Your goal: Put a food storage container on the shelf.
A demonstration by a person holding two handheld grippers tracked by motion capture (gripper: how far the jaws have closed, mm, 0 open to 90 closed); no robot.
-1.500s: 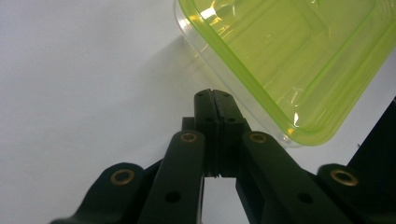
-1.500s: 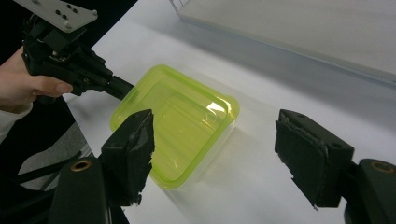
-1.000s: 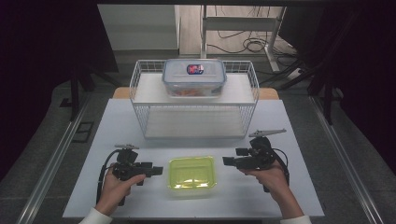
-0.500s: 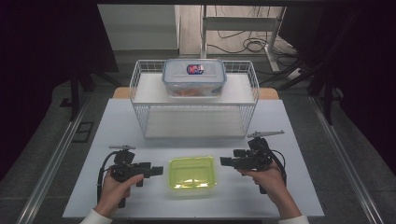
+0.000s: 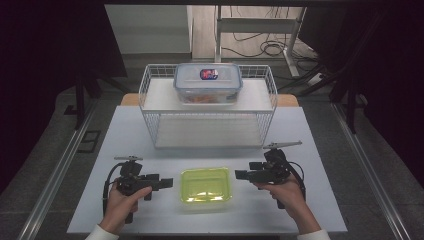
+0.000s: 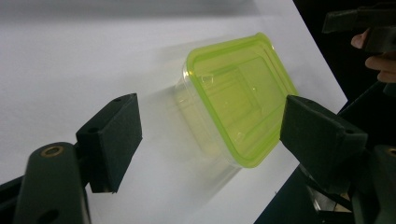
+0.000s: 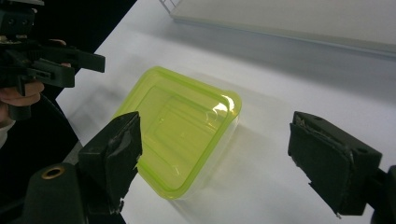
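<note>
Hand-held grippers (image 5: 167,183) (image 5: 241,175) level, flanking container (image 5: 205,184)

a white wire basket (image 5: 150,102) stands at the far middle of the white counter (image 5: 320,165), open side facing forward, with a flat white shelf (image 5: 160,95) across its top level. on that shelf rests a clear lidded box (image 5: 207,82) bearing a red and blue label (image 5: 208,74). cables (image 5: 260,47) lie on the floor behind.

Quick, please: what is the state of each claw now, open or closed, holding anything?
Left claw: open, jaws just opened wider, holding nothing.
Right claw: open, holding nothing; green-lidded container sits untouched between both.
</note>
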